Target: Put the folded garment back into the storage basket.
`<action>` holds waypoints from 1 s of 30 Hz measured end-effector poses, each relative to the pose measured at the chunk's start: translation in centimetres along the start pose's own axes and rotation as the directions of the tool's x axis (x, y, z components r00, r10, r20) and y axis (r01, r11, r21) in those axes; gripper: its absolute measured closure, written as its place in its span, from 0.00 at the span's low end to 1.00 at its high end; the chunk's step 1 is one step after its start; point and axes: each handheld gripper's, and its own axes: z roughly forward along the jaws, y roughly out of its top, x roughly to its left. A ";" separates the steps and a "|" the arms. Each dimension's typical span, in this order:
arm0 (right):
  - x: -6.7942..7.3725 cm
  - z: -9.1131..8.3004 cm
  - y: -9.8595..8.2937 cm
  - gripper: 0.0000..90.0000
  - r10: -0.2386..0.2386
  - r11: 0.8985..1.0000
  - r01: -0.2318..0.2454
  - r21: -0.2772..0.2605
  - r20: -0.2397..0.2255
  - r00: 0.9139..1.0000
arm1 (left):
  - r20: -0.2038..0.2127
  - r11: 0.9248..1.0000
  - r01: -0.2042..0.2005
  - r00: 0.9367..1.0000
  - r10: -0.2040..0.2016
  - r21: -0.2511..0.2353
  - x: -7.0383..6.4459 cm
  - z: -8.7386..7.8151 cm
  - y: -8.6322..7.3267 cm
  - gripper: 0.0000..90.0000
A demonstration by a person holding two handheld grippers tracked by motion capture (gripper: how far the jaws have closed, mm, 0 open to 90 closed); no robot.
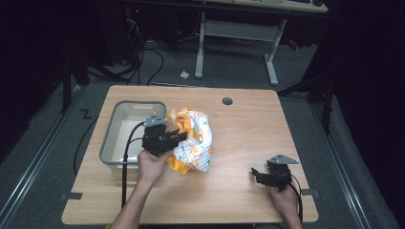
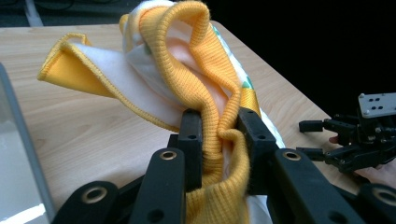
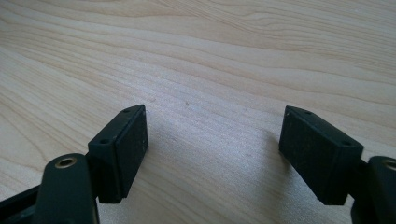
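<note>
Crumpled yellow-and-white printed knit garment (image 1: 193,138), centre-left of frame on wooden worktop (image 1: 248,138) beside empty grey plastic tub (image 1: 111,138): pinched by left gripper (image 2: 219,140), right gripper (image 3: 212,140) spread idle; transfer judged pending.

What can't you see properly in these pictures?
- Cloth: its near left part is hidden behind the left gripper in the high view.
- Grey tub: cut off by the left edge in the left gripper view.
- Print on the cloth: too small in the high view.
</note>
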 end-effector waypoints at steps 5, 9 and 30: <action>0.0 0.0 0.0 0.27 0.000 1.000 0.000 0.000 0.000 1.000 | -0.007 1.000 0.002 1.000 -0.002 -0.014 0.4 -0.8 0.3 0.82; 0.0 0.0 0.0 0.27 0.000 1.000 0.000 0.000 0.000 1.000 | -0.012 1.000 0.006 1.000 -0.007 -0.023 0.8 -1.3 0.5 0.82; 0.0 0.0 0.0 0.27 -0.002 1.000 0.002 -0.001 0.000 1.000 | -0.041 0.998 0.019 0.999 -0.021 -0.057 2.4 -3.4 1.0 0.82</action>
